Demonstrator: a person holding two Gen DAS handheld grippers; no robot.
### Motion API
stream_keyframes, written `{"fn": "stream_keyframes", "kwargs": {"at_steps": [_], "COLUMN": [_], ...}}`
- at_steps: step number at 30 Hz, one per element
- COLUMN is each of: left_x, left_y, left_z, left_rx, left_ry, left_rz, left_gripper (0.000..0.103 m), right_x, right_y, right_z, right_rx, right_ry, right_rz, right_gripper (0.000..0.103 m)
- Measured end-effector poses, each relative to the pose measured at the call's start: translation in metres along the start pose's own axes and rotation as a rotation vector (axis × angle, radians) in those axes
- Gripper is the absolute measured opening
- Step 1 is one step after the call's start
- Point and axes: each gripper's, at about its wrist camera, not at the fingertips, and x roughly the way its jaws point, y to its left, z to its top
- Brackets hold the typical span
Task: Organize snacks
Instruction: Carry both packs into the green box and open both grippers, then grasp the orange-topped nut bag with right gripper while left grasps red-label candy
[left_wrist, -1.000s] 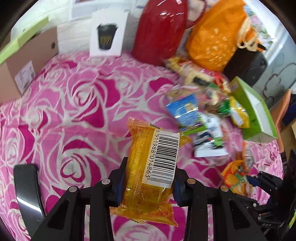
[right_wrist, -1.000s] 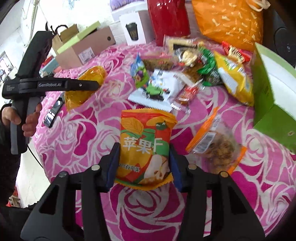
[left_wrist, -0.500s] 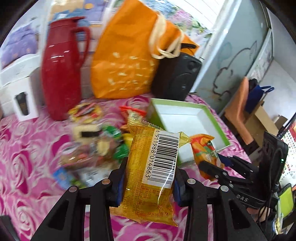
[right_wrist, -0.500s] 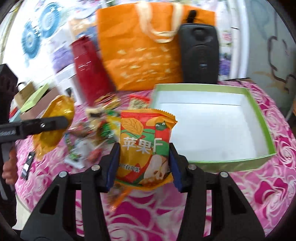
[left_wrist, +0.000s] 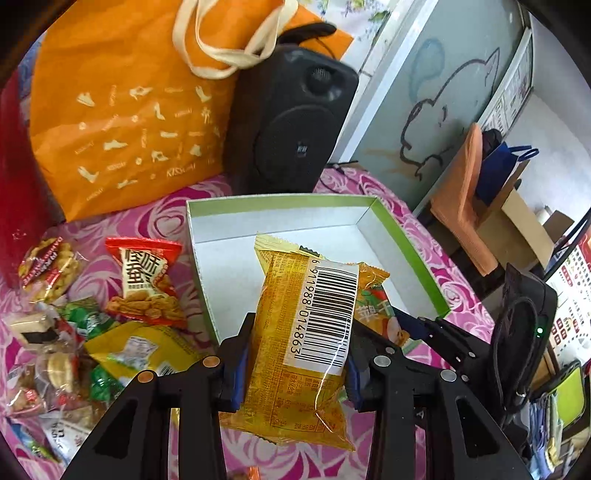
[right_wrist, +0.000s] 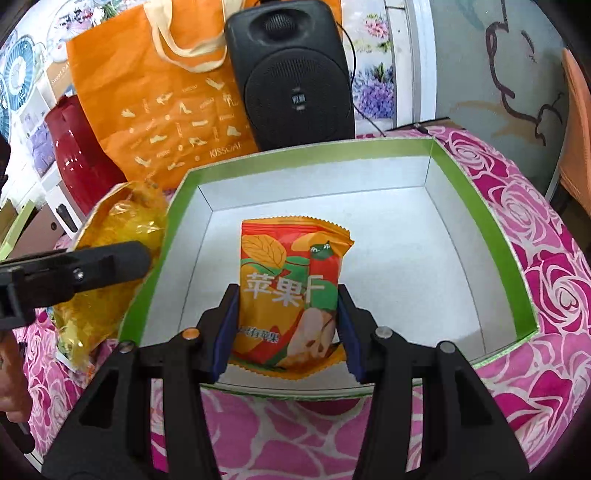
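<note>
My left gripper (left_wrist: 295, 354) is shut on a yellow snack packet (left_wrist: 303, 332) with a white barcode label, held above the near left corner of the green-rimmed white box (left_wrist: 280, 201). My right gripper (right_wrist: 284, 325) is shut on an orange apple-chip packet (right_wrist: 288, 288), held over the near part of the same box (right_wrist: 495, 225), whose white floor is bare. In the right wrist view the yellow packet (right_wrist: 110, 236) and left gripper (right_wrist: 74, 273) hang just outside the box's left wall. The apple-chip packet (left_wrist: 376, 306) shows behind the yellow one in the left wrist view.
A heap of loose snack packets (left_wrist: 88, 325) lies left of the box on the pink rose tablecloth (right_wrist: 535, 258). Behind the box stand a black speaker (right_wrist: 291, 74), an orange tote bag (right_wrist: 166, 103) and a red jug (right_wrist: 74, 147).
Both grippers swung right from the snack heap toward the box, each carrying its packet. The right one now hangs over the box interior; the left has come up beside its left wall.
</note>
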Motion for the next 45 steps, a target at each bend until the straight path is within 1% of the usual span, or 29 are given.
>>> {"fn": "stream_keyframes", "kwargs": {"at_steps": [2,3,4,5,6,7,8,10,12,14,16,19,20,22,24,26,31,34,37,38,40,45], "left_x": [0.009,0.008,0.01,0.01,0.009,0.006,0.003,0.0,-0.003,-0.01,-0.018,-0.037,-0.049,-0.067,-0.089,-0.106,-0.139,-0.15,-0.153,-0.153,-0.152,-0.146], "left_y": [0.004,0.008,0.01,0.014,0.017,0.02,0.021,0.023,0.025,0.026,0.027,0.027,0.028,0.03,0.038,0.05,0.086,0.109,0.128,0.134,0.141,0.144], "left_z": [-0.001,-0.005,-0.005,-0.005,-0.004,-0.004,-0.003,-0.004,-0.005,-0.007,-0.009,-0.014,-0.016,-0.022,-0.031,-0.041,-0.073,-0.103,-0.129,-0.138,-0.155,-0.179], "left_rx": [-0.017,-0.036,-0.054,-0.079,-0.093,-0.1,-0.095,-0.084,-0.083,-0.072,-0.064,-0.051,-0.039,-0.023,-0.038,-0.072,-0.164,-0.201,-0.229,-0.24,-0.249,-0.239], "left_ry": [0.002,-0.001,-0.001,-0.003,-0.01,-0.03,-0.046,-0.048,-0.05,-0.059,-0.064,-0.076,-0.085,-0.102,-0.133,-0.144,-0.146,-0.142,-0.111,-0.099,-0.081,-0.047], "left_rz": [0.028,0.04,0.049,0.067,0.086,0.109,0.123,0.134,0.146,0.158,0.169,0.166,0.174,0.21,0.235,0.24,0.249,0.285,0.309,0.309,0.3,0.285], "left_gripper": [0.042,0.052,0.062,0.084,0.093,0.093,0.093,0.093,0.093,0.093,0.093,0.093,0.093,0.093,0.093,0.093,0.093,0.093,0.093,0.093,0.093,0.092], "right_x": [0.005,0.005,0.002,0.001,-0.001,-0.005,-0.005,-0.007,-0.007,-0.01,-0.015,-0.032,-0.04,-0.052,-0.059,-0.063,-0.058,-0.048,-0.036,-0.033,-0.027,-0.01], "right_y": [0.0,0.001,0.004,0.005,0.006,0.007,0.006,0.005,0.006,0.012,0.02,0.036,0.044,0.057,0.07,0.088,0.125,0.142,0.151,0.151,0.153,0.162], "right_z": [-0.002,-0.004,-0.005,-0.006,-0.007,-0.008,-0.008,-0.008,-0.008,-0.008,-0.007,-0.005,-0.006,-0.009,-0.013,-0.022,-0.051,-0.07,-0.082,-0.084,-0.089,-0.094], "right_rx": [-0.023,-0.046,-0.082,-0.097,-0.11,-0.118,-0.116,-0.105,-0.102,-0.105,-0.114,-0.145,-0.163,-0.189,-0.209,-0.246,-0.372,-0.436,-0.468,-0.471,-0.483,-0.55], "right_ry": [0.006,-0.006,-0.024,-0.032,-0.043,-0.052,-0.051,-0.049,-0.038,-0.019,-0.02,-0.045,-0.061,-0.081,-0.078,-0.051,0.032,0.109,0.17,0.182,0.207,0.225], "right_rz": [-0.006,-0.021,-0.046,-0.057,-0.063,-0.059,-0.059,-0.063,-0.066,-0.061,-0.051,-0.036,-0.028,0.002,0.053,0.125,0.26,0.311,0.333,0.34,0.345,0.292], "right_gripper": [0.053,0.056,0.071,0.089,0.094,0.097,0.097,0.098,0.102,0.102,0.102,0.102,0.102,0.102,0.102,0.102,0.102,0.102,0.101,0.097,0.091,0.089]}}
